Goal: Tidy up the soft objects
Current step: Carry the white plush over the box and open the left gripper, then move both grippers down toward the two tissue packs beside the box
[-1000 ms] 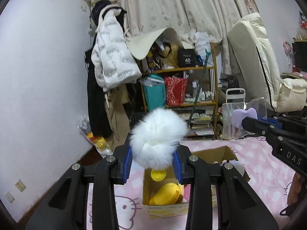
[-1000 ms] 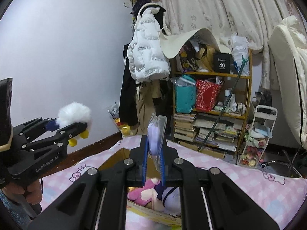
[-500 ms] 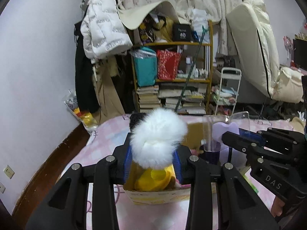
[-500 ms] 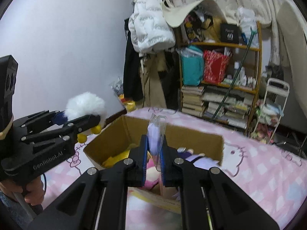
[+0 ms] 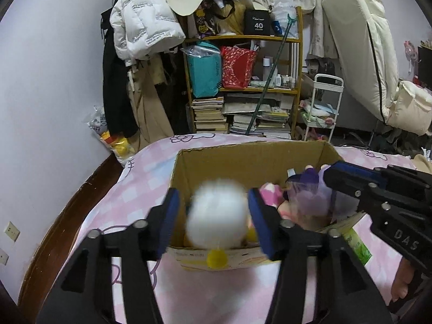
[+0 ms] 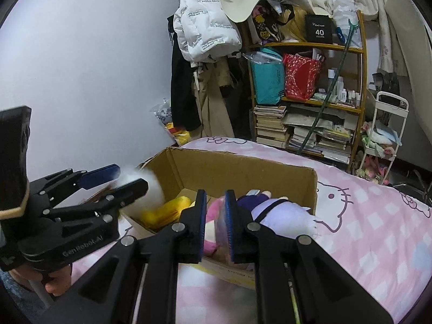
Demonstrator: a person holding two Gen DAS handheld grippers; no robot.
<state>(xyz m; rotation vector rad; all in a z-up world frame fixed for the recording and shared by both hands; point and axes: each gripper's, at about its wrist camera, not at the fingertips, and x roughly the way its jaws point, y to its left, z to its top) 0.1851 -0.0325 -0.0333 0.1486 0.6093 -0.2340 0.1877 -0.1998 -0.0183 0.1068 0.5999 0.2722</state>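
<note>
An open cardboard box [image 5: 251, 159] [image 6: 243, 168] sits on the pink Hello Kitty bedspread and holds several soft toys. My left gripper [image 5: 217, 217] is open; the fluffy white toy [image 5: 217, 216] with yellow feet hangs blurred between its spread pads over the box's near left corner, and shows in the right wrist view [image 6: 145, 182]. My right gripper [image 6: 216, 224] is slightly open over the box's near right side, around a clear-wrapped lilac toy [image 5: 314, 189] [image 6: 222, 229]. A yellow toy [image 6: 167, 210], a pink one [image 5: 270, 191] and a purple-and-lilac doll [image 6: 278, 213] lie inside.
The bedspread [image 6: 364, 216] extends right of the box. Behind stand a cluttered wooden shelf [image 5: 243, 81] with books and bags, hanging coats [image 5: 140, 32], a white cart [image 5: 322, 105] and a cream mattress [image 5: 359, 40]. A lilac wall [image 5: 48, 94] is left.
Both grippers have come down and forward over the box. My left gripper's jaws have opened off the white fluffy toy, which now looks blurred. My right gripper's jaws have parted a little around the wrapped toy.
</note>
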